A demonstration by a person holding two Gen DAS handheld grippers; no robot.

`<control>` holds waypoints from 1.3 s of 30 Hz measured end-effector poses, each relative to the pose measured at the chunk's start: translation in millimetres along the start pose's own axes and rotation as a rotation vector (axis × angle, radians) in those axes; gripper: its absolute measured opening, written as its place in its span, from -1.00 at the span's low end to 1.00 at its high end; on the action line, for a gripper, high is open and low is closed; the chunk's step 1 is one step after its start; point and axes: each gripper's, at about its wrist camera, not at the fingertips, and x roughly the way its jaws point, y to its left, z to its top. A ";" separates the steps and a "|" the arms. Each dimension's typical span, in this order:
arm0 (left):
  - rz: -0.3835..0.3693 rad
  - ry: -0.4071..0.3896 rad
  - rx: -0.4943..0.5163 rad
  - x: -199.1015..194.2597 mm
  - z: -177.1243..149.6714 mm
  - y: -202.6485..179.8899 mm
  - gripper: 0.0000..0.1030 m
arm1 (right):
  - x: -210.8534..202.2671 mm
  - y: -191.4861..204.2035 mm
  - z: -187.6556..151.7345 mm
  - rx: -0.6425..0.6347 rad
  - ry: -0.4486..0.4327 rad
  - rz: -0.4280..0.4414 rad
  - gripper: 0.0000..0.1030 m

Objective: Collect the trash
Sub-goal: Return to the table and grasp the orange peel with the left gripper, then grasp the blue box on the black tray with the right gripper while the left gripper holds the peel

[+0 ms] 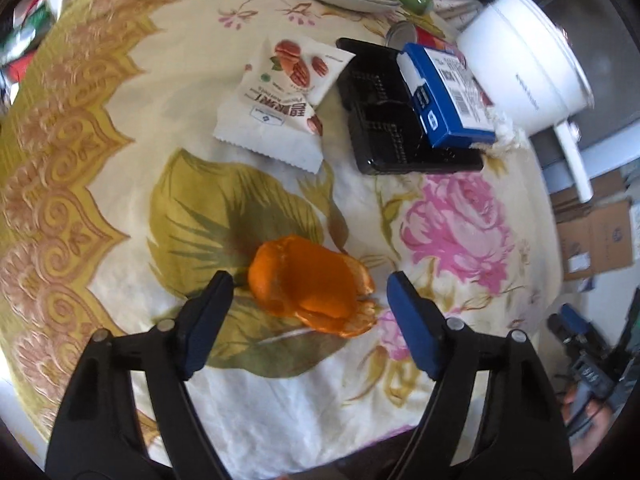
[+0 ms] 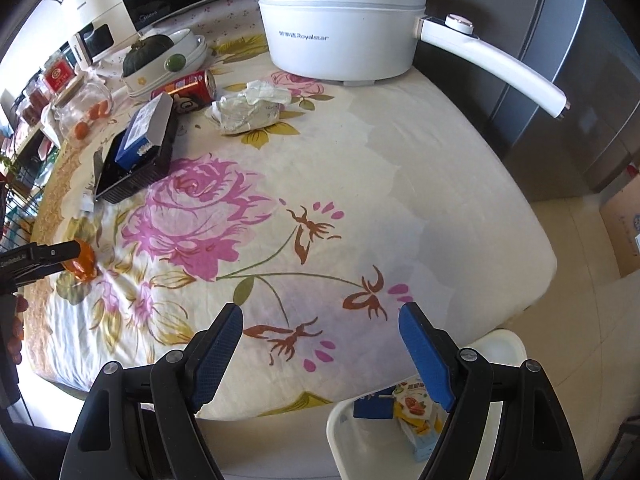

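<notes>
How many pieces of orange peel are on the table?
1. The orange peel lies on the flowered tablecloth between the open fingers of the left tool. More could be hidden behind the black tray.

Table covered with a cream cloth printed in pink roses, gold border on one side. Pale tiled floor beyond its edge; cardboard boxes stand on it, a dark steel-grey cabinet behind. Daylight is bright and even.
</notes>
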 end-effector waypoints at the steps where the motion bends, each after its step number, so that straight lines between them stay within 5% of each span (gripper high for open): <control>1: 0.010 -0.002 0.016 0.6 -1.0 -3.7 0.52 | 1.3 -0.6 -0.7 0.000 0.005 -0.003 0.59; 9: 0.141 -0.016 0.168 7.2 -5.8 -33.3 0.09 | 5.0 -8.5 -5.0 0.013 0.023 -0.017 0.59; 15: 0.095 0.003 0.188 8.9 -5.7 -41.5 -0.31 | 3.7 -11.4 -4.6 0.034 0.022 -0.018 0.59; 28: 0.024 -0.126 0.163 -40.1 2.2 -38.0 -0.38 | -2.2 12.4 17.1 0.069 -0.015 0.010 0.59; 39: -0.034 -0.238 0.030 -84.9 12.9 20.3 -0.38 | 8.3 103.6 67.8 -0.023 -0.052 0.089 0.59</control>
